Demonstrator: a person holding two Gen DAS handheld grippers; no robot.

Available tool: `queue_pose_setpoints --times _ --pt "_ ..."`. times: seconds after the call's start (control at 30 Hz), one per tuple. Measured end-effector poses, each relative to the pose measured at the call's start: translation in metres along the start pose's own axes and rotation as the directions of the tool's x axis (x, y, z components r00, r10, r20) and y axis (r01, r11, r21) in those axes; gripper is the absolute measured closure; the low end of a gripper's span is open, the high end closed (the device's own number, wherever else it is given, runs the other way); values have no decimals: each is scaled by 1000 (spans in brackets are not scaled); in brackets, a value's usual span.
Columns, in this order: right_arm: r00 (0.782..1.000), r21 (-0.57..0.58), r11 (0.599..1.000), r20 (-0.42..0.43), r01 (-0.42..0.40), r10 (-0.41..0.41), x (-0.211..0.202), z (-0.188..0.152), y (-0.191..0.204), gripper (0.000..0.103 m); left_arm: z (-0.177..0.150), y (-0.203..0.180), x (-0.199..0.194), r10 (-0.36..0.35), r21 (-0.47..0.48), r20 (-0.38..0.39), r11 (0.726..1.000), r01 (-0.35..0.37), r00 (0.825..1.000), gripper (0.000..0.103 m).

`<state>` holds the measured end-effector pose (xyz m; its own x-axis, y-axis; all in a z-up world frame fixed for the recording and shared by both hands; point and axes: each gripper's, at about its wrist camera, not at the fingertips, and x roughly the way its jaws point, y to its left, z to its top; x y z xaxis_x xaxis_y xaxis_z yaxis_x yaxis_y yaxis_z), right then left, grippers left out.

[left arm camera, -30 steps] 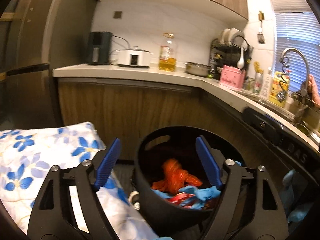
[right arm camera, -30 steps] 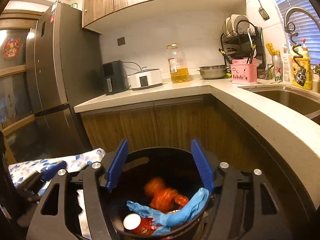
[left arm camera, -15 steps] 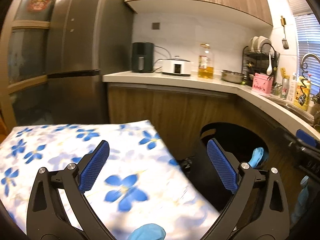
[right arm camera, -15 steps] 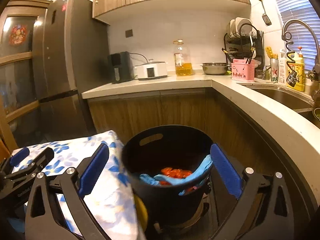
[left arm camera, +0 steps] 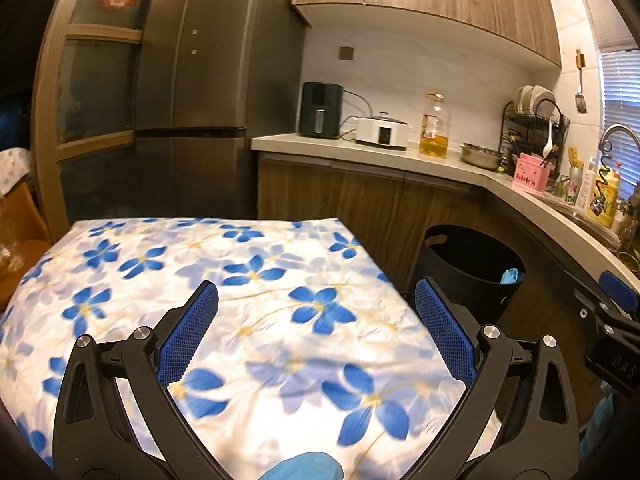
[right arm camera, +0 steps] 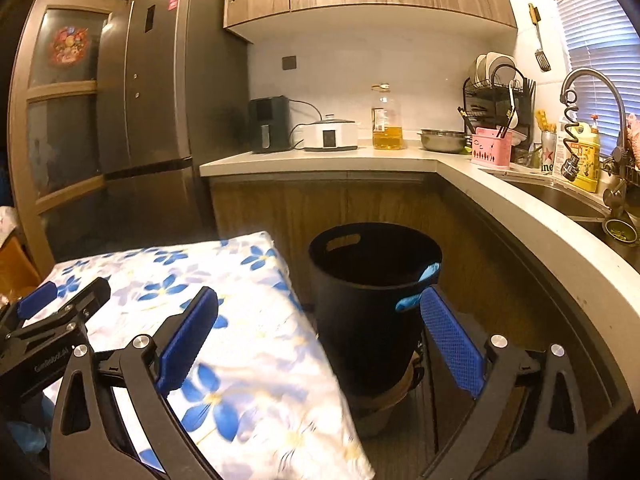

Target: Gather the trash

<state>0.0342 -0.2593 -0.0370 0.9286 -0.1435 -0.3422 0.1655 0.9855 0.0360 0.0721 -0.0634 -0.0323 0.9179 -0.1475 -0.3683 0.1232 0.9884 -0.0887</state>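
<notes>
A black trash bin (right arm camera: 372, 300) stands on the floor by the wooden cabinets, with a blue glove (right arm camera: 428, 270) draped over its right rim; it also shows in the left wrist view (left arm camera: 472, 268). My right gripper (right arm camera: 320, 320) is open and empty, raised in front of the bin. My left gripper (left arm camera: 316, 320) is open and empty above a table covered by a white cloth with blue flowers (left arm camera: 240, 300). A blue object (left arm camera: 304, 470), part hidden, lies at the cloth's near edge. The left gripper also shows at the left in the right wrist view (right arm camera: 60, 308).
A grey counter (right arm camera: 480, 184) wraps round the back and right, with an air fryer (right arm camera: 268, 124), cooker, oil bottle (right arm camera: 386, 120), steel bowl, dish rack and sink (right arm camera: 568, 196). A tall fridge (right arm camera: 160, 92) stands at the left. The cloth-covered table (right arm camera: 200, 280) lies left of the bin.
Both grippers have pulled back and up from the bin, and its contents have dropped out of sight. The left gripper has swung left over the flowered cloth.
</notes>
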Motion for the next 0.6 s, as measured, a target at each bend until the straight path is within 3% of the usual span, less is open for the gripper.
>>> queue_pose_setpoints --times 0.33,0.6 --pt "1000 -16 1000 -3 -11 11 -39 -15 20 6 -18 29 -45 29 -22 7 999 -28 1000 6" --pt "1000 -35 999 1 -28 28 -54 -20 32 6 -27 41 -60 38 -28 -3 999 -38 999 6"
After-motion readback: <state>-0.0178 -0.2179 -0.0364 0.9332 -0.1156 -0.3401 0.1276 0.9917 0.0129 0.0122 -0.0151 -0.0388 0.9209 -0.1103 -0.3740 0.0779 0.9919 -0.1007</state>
